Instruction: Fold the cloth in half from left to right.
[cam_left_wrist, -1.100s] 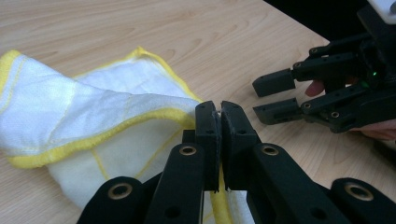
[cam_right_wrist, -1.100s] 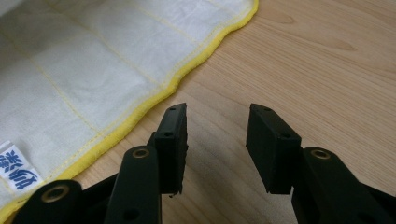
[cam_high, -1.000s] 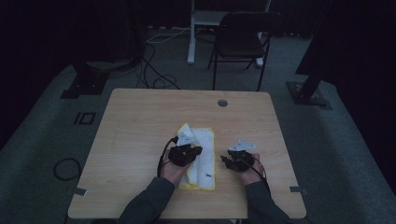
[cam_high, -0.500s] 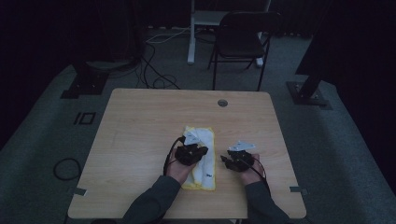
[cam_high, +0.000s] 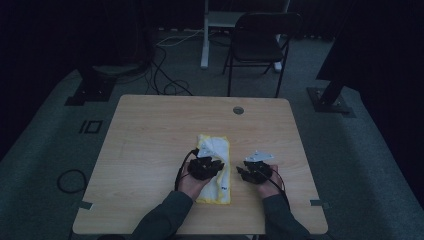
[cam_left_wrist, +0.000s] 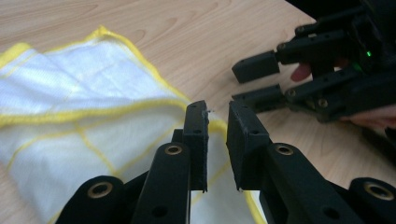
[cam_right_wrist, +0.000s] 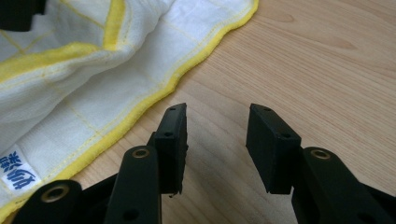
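On the near half of the wooden table, the folded white yellow-hemmed cloth runs near-to-far; my left gripper, jaws just parting and empty, hovers over it, while my right gripper waits half-open, empty, just right.

Cloth: white woven fabric, a fine waffle-like weave visible, matt, edged and crossed with yellow stitching; a small printed label is sewn near one hem. Table: pale wood-grain top, smooth, satin sheen. Left gripper and right gripper: jaws of matt black plastic, pad faces slightly rough, brass-coloured metal rivets set in the links. Grey plate seen on the right gripper: flat, dull finish.
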